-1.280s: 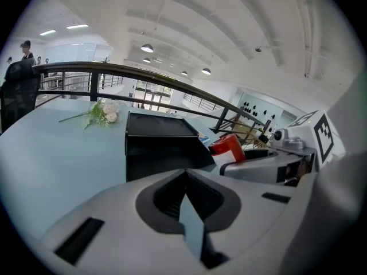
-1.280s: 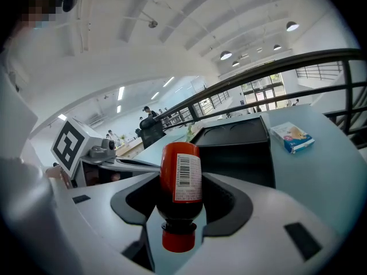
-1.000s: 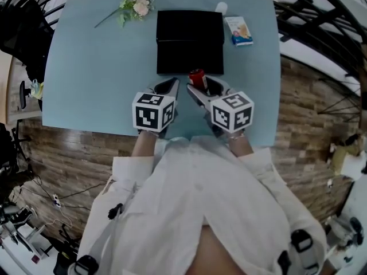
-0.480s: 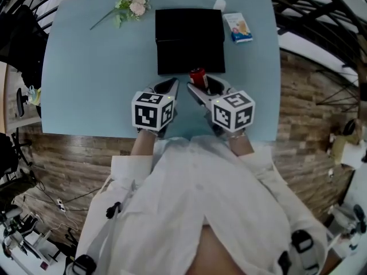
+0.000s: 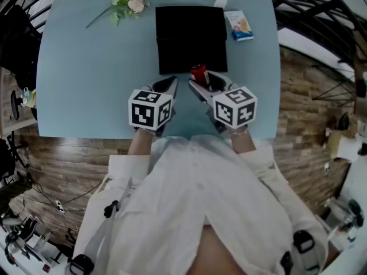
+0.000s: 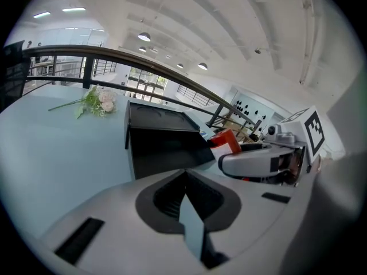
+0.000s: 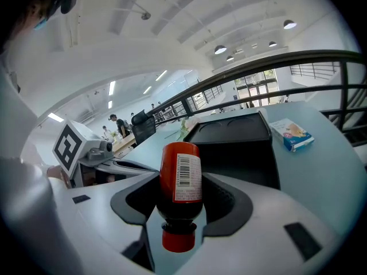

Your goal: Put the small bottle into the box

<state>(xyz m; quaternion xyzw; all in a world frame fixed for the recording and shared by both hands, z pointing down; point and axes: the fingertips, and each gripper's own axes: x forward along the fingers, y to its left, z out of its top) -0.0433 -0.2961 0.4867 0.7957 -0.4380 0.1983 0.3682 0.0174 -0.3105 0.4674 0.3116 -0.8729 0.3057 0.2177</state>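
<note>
On the pale blue table, the black box is waiting just ahead; your right gripper is clamping the small bottle for carrying over, your left gripper idling closed, empty.

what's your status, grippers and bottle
Right gripper shut on small red bottle. Left gripper shut, empty. Black box just ahead, lid looks closed.

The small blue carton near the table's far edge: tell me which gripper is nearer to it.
Right. The right gripper, holding the small bottle, sits toward the person and left of the carton; the left gripper lies even further left.
</note>
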